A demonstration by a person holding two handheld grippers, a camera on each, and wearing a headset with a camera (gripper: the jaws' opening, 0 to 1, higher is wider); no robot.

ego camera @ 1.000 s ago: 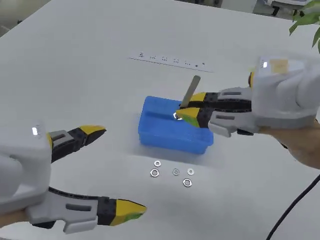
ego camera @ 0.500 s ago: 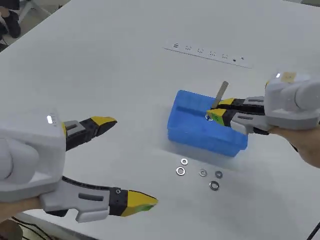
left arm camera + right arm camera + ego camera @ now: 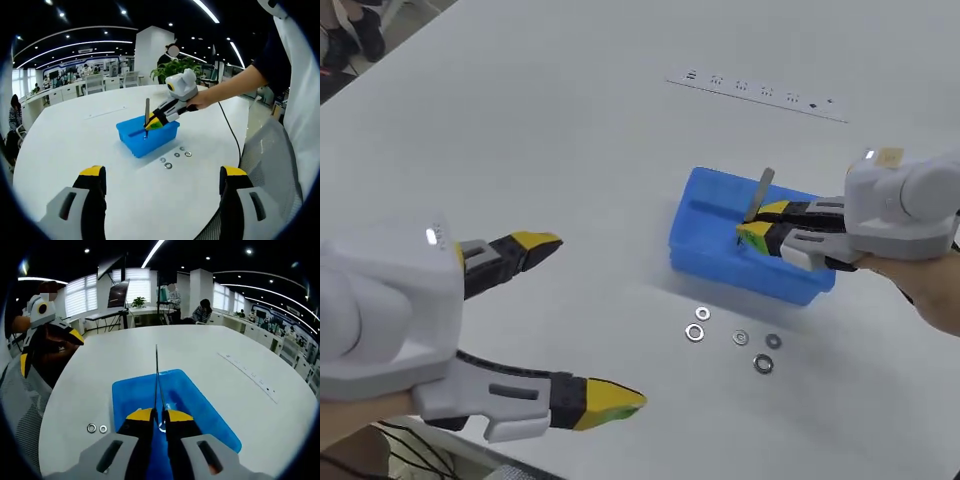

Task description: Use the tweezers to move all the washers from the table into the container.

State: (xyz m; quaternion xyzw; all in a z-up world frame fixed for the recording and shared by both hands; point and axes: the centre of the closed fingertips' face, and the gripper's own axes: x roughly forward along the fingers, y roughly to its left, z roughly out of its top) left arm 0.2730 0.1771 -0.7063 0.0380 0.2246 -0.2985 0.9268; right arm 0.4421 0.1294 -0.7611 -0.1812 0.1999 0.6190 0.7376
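Observation:
A blue container (image 3: 708,217) stands mid-table, with several small metal washers (image 3: 740,338) lying on the white table in front of it. My right gripper (image 3: 752,230) is shut on grey tweezers (image 3: 759,192), held upright with the lower tip down inside the container. In the right gripper view the tweezers (image 3: 157,375) run between the right gripper (image 3: 160,416) fingertips above the container (image 3: 200,405). A small shiny ring sits at the lower tip. My left gripper (image 3: 585,322) hangs open and holds nothing, near the table's front left. The left gripper view shows the container (image 3: 150,140), the tweezers (image 3: 147,107) and the washers (image 3: 172,161).
A white strip with small marks (image 3: 756,94) lies on the table beyond the container. The round white table (image 3: 520,130) is bare to the left. Two washers (image 3: 96,428) lie left of the container in the right gripper view. Desks, a plant and people are in the room behind.
The head camera has swung, so the whole scene sits further right. My right gripper keeps the tweezers over the container. The left gripper stays open.

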